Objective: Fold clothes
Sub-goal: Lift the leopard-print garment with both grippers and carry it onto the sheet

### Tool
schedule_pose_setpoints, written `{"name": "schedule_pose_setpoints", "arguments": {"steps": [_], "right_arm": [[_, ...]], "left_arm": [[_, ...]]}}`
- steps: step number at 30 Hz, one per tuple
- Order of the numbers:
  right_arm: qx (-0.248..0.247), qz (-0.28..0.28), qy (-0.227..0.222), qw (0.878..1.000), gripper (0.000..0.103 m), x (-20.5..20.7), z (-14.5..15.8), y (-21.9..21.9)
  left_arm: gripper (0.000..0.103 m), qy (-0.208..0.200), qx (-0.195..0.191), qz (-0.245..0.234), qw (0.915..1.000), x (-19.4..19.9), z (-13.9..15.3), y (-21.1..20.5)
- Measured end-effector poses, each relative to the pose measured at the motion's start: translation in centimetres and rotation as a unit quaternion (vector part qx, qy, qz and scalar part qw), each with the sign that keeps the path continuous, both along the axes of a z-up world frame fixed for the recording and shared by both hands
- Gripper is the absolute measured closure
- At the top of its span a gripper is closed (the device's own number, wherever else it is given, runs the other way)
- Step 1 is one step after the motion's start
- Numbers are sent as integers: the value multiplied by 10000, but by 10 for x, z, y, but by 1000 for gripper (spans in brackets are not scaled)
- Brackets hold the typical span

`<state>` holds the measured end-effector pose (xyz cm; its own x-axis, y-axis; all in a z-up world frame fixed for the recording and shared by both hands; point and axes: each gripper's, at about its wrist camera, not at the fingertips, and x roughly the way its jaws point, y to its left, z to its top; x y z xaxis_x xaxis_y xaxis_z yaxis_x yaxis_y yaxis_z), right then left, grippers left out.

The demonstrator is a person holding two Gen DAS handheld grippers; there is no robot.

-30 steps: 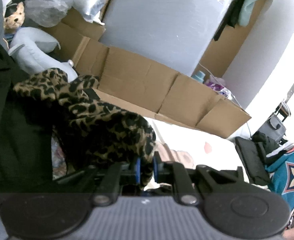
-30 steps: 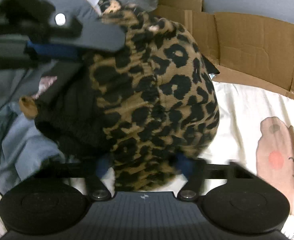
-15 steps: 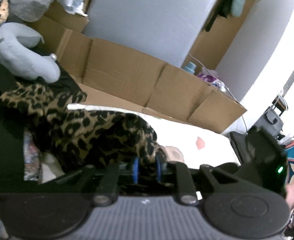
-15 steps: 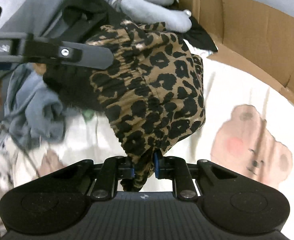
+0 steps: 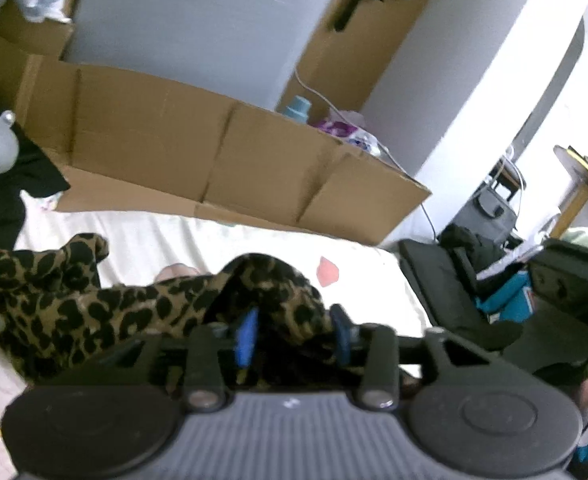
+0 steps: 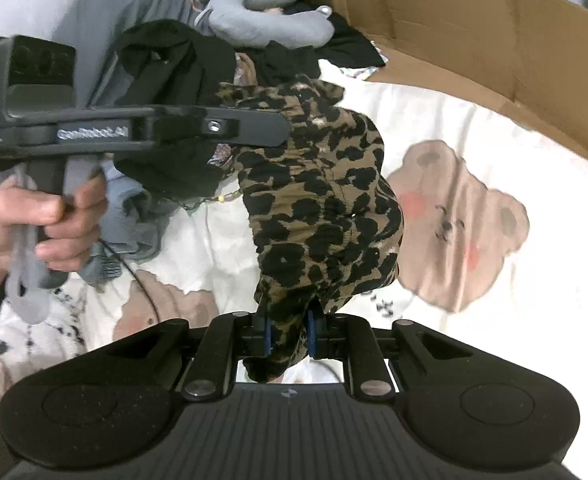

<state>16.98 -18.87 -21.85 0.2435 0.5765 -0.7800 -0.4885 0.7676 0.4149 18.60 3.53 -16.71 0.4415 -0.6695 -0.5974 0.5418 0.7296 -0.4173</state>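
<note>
A leopard-print garment (image 6: 326, 208) hangs bunched over a white bear-print sheet (image 6: 494, 152). My right gripper (image 6: 289, 336) is shut on its near end, with cloth pinched between the blue pads. My left gripper (image 6: 281, 133) shows side-on at upper left, held by a hand (image 6: 53, 220), its fingers over the garment's far end. In the left wrist view the garment (image 5: 93, 308) stretches off to the left. A fold of it lies between the left gripper's (image 5: 294, 336) blue pads, which stand well apart.
A cardboard wall (image 5: 213, 152) runs along the far side of the bed (image 5: 173, 236). A heap of dark and blue clothes (image 6: 173, 80) and a grey neck pillow (image 6: 261, 24) lie at the back left. A black padded seat (image 5: 434, 280) stands off the bed's right edge.
The left gripper's pads have spread from a tight pinch to a wide gap. The right gripper went from open to shut on the garment and drew it out over the sheet.
</note>
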Motion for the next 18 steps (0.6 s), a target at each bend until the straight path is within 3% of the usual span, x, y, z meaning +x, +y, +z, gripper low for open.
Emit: {"name": "schedule_pose_setpoints", "arguments": {"steps": [2,13,18], "right_arm": [[157,-168,122,9997,88,-5,3,-16],[1147,-1125,458,9859,93,-23,-11,-98],[1502,-1548,308,9760,93,-26,-41,-117]], "left_arm": [[43,1,42,-99,9999,-3,2,-8],[40,-257,580,-894,9940,-41,5,-38],[40,-123,795,-906,9926,-45,-12,-48]]}}
